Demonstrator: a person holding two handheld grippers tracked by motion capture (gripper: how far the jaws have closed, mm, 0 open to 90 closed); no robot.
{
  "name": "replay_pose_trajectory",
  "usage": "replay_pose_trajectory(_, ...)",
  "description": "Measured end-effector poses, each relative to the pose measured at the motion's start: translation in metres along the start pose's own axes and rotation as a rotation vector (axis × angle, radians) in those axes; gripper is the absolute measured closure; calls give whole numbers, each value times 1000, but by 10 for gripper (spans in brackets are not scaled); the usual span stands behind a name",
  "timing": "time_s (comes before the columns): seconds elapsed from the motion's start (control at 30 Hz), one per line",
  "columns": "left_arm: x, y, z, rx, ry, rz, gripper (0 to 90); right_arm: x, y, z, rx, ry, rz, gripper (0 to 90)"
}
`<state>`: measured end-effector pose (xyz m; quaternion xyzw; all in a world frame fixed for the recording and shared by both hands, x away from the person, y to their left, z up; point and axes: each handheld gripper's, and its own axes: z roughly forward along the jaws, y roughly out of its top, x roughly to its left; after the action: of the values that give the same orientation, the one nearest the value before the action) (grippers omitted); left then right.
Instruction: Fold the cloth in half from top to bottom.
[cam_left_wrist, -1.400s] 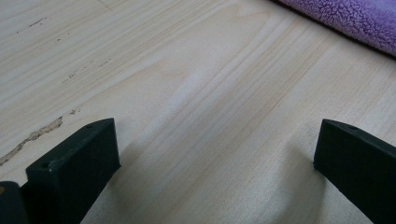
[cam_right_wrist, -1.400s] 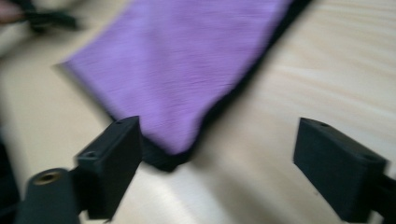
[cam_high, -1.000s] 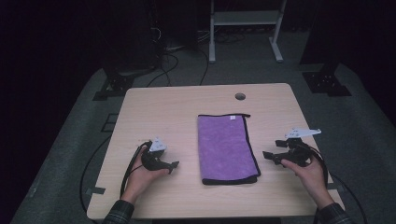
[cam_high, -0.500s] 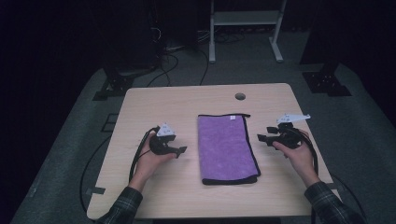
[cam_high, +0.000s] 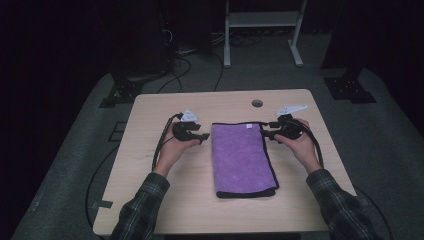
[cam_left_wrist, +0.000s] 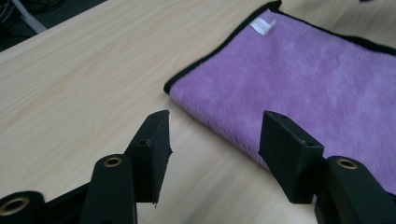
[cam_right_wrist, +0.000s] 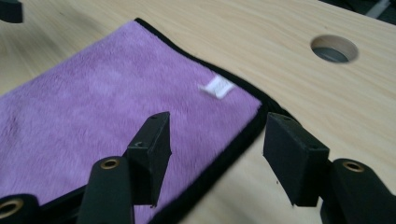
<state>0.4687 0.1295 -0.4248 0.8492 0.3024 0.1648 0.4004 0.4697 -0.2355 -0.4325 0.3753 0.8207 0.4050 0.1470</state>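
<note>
Towel: I see a purple towel (cam_high: 243, 158) with black trim, folded into a long rectangle, lying flat at the middle of the table (cam_high: 150, 200), its short ends facing the far and near edges.
Label: a small white tag (cam_right_wrist: 216, 87) sits on the towel close to its far right corner; in my left gripper view it shows near the far edge of the cloth.
Left gripper (cam_left_wrist: 214, 135): my left tongs stand just beside the towel's far left corner, jaws about half open and just now closing; one jaw is over bare wood, the other over the cloth's left edge, and the pads grip nothing.
Right gripper (cam_right_wrist: 215, 140): my right tongs are at the far right corner, jaws partly open after just closing somewhat; the black-trimmed right edge lies between them, one jaw over purple pile, one over wood. Whether a tip brushes the cloth I can't quite tell, but the pads are not pressing on it.
Table hole (cam_high: 257, 103): a round cable hole lies near the far edge, beyond the towel.
</note>
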Motion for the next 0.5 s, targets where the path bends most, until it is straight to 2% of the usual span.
replay_pose_trajectory(0.03, 1, 3, 4, 3, 1, -1, 442, 1, 3, 4, -9, -11, -11, 400)
replay_pose_trajectory(0.13, 6, 9, 16, 5, -1, -17, 451, 0, 9, 18, 18, -30, -31, 399)
replay_pose_trajectory(0.17, 8, 10, 21, 6, -2, -23, 456, -2, 9, 22, -1, -45, -35, 412)
replay_pose_trajectory(0.27, 11, 13, 37, 17, -7, -30, 460, -9, 4, 38, -6, -74, -9, 428)
replay_pose_trajectory(0.33, 13, 12, 44, 23, -2, -40, 464, -15, -1, 44, 1, -69, 16, 428)
replay_pose_trajectory(0.5, 17, 8, 61, 25, 1, -72, 456, -20, -8, 57, 2, -57, 38, 400)
